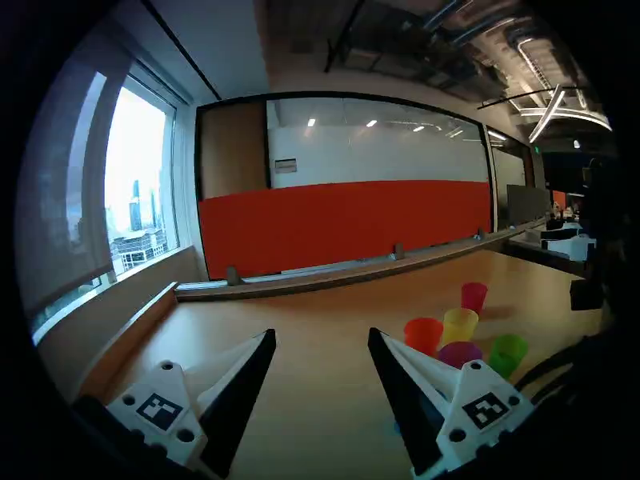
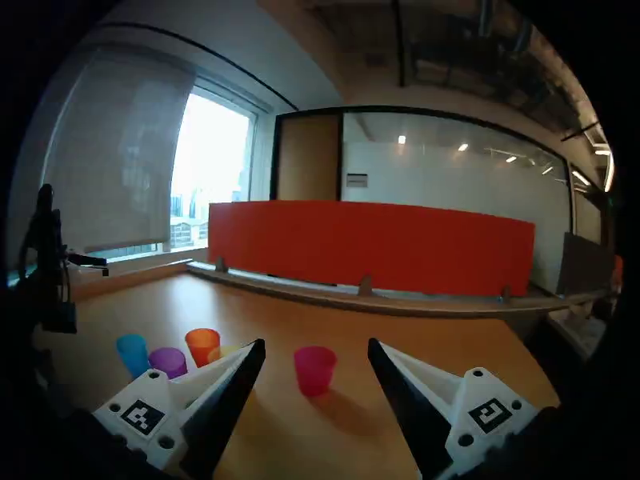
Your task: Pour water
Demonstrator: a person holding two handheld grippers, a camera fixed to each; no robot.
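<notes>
On wooden tabletop (image 2: 448, 352): pink cup (image 2: 314, 370) apart from tapered plastic cup cluster (image 2: 168, 362) (contents indiscernible); left gripper (image 1: 321, 331), right gripper (image 2: 314, 342) jaws wide, empty.

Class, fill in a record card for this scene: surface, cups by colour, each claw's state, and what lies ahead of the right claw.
Surface: wooden table
Cups: pink cup, orange cup, purple cup, blue cup, yellow cup, green cup; all upright
Left claw: open, holding nothing
Right claw: open, holding nothing
Ahead of right claw: the pink cup, standing apart from the others
Backdrop: red partition, window
</notes>
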